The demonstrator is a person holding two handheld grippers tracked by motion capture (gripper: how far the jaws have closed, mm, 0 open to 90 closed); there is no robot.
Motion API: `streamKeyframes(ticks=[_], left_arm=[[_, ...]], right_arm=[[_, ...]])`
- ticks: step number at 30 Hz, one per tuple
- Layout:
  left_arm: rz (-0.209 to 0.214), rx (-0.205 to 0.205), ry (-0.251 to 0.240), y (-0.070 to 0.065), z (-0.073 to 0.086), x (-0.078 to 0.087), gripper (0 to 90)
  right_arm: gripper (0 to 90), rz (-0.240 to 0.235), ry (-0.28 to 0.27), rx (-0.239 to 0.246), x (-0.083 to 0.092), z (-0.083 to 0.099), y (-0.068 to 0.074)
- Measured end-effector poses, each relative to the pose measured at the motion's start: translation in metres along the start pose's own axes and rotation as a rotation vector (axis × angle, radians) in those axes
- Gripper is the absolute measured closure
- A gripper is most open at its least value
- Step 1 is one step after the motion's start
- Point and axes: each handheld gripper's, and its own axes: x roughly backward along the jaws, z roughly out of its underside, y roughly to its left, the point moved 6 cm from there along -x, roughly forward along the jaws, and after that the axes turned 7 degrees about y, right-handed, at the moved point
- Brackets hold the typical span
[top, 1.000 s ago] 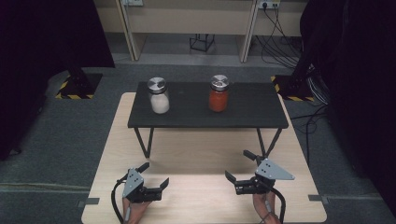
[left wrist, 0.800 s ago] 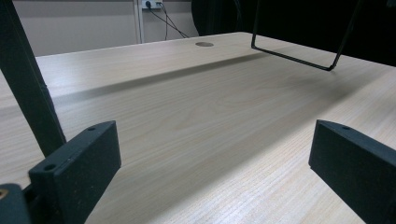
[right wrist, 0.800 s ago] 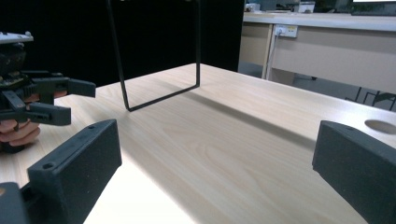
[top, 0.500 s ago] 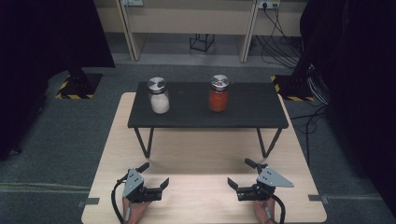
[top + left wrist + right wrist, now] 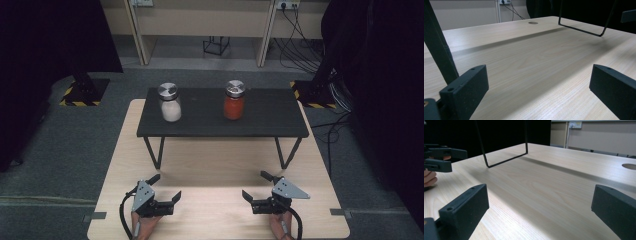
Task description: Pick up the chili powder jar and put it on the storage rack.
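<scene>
Both tools wide open, empty: left tool (image 5: pixel 164 189), right tool (image 5: pixel 256 186) low over table (image 5: pixel 215 165).

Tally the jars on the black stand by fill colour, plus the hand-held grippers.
White-filled jar: 1
Red-filled jar: 1
Hand-held grippers, left and right, both open: 2
Total: 4
</scene>
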Motion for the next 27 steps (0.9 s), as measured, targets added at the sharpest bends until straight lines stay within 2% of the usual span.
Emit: streamKeyframes(ticks=[27], left_arm=[[0.001, 0.004, -0.001, 0.0001, 0.0001, 0.0, 1.5]], right_arm=[[1.3, 0.001, 0.004, -0.007, 0.0007, -0.0005, 0.0001]])
